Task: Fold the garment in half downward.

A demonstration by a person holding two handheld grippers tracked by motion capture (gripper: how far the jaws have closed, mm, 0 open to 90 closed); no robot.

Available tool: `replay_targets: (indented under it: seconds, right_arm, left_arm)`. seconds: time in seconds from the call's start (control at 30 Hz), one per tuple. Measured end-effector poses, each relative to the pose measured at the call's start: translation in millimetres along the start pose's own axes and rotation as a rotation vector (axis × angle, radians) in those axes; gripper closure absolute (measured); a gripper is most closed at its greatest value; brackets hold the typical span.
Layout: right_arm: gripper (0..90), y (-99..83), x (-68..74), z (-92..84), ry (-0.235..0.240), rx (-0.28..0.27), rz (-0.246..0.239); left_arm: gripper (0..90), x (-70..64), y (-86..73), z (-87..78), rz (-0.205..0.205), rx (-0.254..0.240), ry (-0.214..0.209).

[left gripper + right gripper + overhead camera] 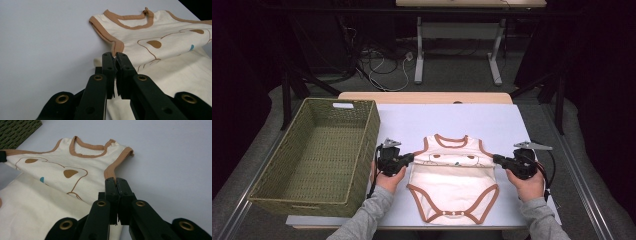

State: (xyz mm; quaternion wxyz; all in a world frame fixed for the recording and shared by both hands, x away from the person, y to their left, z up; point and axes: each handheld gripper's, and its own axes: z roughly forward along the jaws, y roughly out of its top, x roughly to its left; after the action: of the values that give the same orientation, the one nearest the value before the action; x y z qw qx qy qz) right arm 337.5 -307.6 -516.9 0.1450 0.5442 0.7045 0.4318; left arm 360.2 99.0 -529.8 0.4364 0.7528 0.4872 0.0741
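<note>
Spread across the middle of a pale counter (512, 120), beside a large woven basket (317, 155) at the left: a cream baby bodysuit (454, 187) with brown trim, upper half apparently lifted into a fold across the chest. Soft, light and limp by the look of it, likely to sag and slide between holds rather than keep any shape; best taken at the side edges under the armholes, both sides together. Pressed together on the garment's left edge, just below the brown armhole binding: left gripper (115, 56). Pinching the matching right edge the same way: right gripper (115, 180). Snap crotch nearest the person.
</note>
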Motion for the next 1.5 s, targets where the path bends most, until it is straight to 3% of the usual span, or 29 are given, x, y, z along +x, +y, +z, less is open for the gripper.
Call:
replay_targets:
  seconds: [0.23,0.53,0.6,0.7,0.77,0.93,1.1,1.3,1.37,1.5]
  right_arm:
    - [88.6,-10.9,4.7,1.4,-0.003,0.015,-0.028]
    - [87.1,-19.6,0.0,7.5,-0.003,0.016,0.0]
    - [80.2,-20.4,-1.5,8.0,-0.013,0.009,-0.013]
    - [67.3,-21.2,-0.7,7.3,0.01,-0.007,-0.007]
    - [61.2,-21.6,-0.9,6.9,0.001,-0.024,-0.048]
    - [52.1,-22.4,3.6,7.5,-0.022,-0.056,-0.094]
    - [47.6,-23.0,4.1,9.5,-0.039,-0.055,-0.113]
    - [43.0,-20.6,8.0,9.8,-0.02,-0.064,-0.144]
    - [43.0,-18.6,9.6,11.3,0.001,-0.077,-0.152]
    - [38.0,-12.1,11.4,13.6,-0.012,-0.077,-0.179]
  left_arm:
    - [86.4,1.0,-10.2,-4.3,-0.001,-0.006,-0.017]
    - [84.1,2.9,-19.1,3.2,-0.012,0.008,-0.019]
    - [76.8,2.8,-19.1,2.9,-0.025,-0.002,-0.018]
    - [68.2,2.6,-19.4,1.6,-0.045,-0.012,-0.023]
    - [61.5,2.7,-20.3,1.2,-0.052,-0.01,-0.024]
    - [48.9,2.4,-20.5,-0.6,-0.069,-0.027,-0.033]
    - [42.0,0.3,-19.9,-1.5,-0.043,-0.046,-0.026]
    - [33.1,-4.0,-14.4,0.4,-0.028,-0.057,-0.047]
    - [33.1,-5.7,-10.4,1.2,-0.005,-0.061,-0.059]
    - [33.0,-9.0,-2.5,6.0,0.016,-0.056,-0.069]
